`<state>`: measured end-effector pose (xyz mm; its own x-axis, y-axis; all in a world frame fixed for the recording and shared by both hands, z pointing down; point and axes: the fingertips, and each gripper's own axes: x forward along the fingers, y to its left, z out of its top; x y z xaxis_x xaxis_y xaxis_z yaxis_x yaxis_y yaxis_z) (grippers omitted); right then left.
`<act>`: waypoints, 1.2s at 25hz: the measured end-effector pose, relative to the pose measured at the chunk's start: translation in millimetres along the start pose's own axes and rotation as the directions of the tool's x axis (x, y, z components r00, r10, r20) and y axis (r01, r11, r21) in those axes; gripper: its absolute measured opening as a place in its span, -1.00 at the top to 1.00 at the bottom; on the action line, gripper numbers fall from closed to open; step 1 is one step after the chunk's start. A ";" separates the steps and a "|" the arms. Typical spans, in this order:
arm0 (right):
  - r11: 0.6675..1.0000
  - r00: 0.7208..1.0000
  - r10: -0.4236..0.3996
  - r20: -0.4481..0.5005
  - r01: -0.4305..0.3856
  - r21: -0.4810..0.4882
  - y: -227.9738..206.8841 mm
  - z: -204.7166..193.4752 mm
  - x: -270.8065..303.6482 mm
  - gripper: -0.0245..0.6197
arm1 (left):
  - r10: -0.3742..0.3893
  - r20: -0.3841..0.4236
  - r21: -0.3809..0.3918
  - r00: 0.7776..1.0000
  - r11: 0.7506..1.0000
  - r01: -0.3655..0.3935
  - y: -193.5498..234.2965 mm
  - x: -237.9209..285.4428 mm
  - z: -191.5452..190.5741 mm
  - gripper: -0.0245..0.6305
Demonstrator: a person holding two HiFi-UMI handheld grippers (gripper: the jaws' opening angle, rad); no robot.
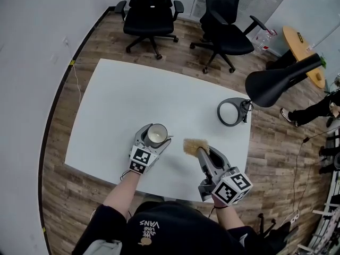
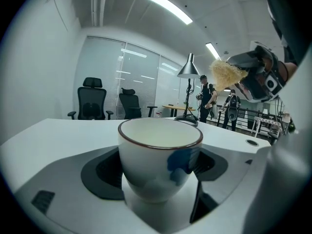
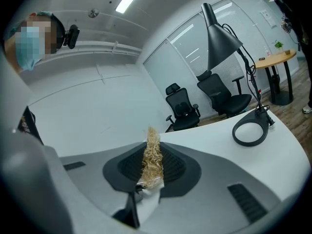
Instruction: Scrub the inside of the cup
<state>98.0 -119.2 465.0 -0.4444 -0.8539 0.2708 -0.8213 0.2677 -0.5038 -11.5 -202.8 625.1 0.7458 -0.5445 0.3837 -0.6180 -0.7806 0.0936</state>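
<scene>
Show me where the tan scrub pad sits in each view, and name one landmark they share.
Head view: scrub pad lower centre, held by the right gripper, right of the cup.
Left gripper view: scrub pad upper right.
Right gripper view: scrub pad centre, edge-on between the jaws.
Shared landmark: the black desk lamp.

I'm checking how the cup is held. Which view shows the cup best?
The left gripper view: the cup sits large, clamped between the jaws. The head view shows it small, from above, in the left gripper. The right gripper view misses it.
</scene>
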 end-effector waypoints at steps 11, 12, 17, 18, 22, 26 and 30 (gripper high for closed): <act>0.999 0.999 0.044 -0.006 -0.044 -0.004 7.9 -3.6 4.5 0.70 | -0.010 0.038 0.008 0.999 1.000 0.010 -3.3 -5.3 5.1 -0.30; 0.999 0.999 0.046 -0.004 -0.046 -0.006 8.8 -2.7 4.6 0.70 | -0.010 0.039 0.010 0.999 1.000 0.010 -3.2 -6.3 6.5 -0.30; 0.998 0.998 0.059 0.001 -0.059 -0.014 13.5 1.1 3.7 0.70 | 0.002 0.054 0.013 0.999 1.000 -0.003 -4.0 -15.8 14.8 -0.30; 0.998 0.998 0.060 0.001 -0.059 -0.017 14.1 1.5 3.4 0.70 | 0.003 0.061 0.014 0.998 1.000 -0.004 -5.0 -18.4 17.7 -0.30; 0.998 0.998 0.063 0.004 -0.063 -0.028 16.2 1.3 3.4 0.70 | 0.010 0.076 -0.002 0.997 1.000 -0.010 -9.0 -32.0 25.8 -0.30; 0.996 0.997 0.079 0.007 -0.078 -0.043 17.0 2.0 3.0 0.70 | 0.041 0.096 -0.027 0.995 0.999 -0.039 -10.9 -46.5 37.9 -0.30; 0.994 0.996 0.088 0.013 -0.087 -0.070 19.2 3.7 2.3 0.70 | 0.077 0.116 -0.039 0.990 0.997 -0.073 -10.8 -64.0 52.8 -0.30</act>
<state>82.5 -117.6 452.9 -0.5105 -0.8328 0.2142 -0.8023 0.3716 -0.4673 -39.4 -175.7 551.1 0.7201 -0.6347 0.2804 -0.6797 -0.7264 0.1013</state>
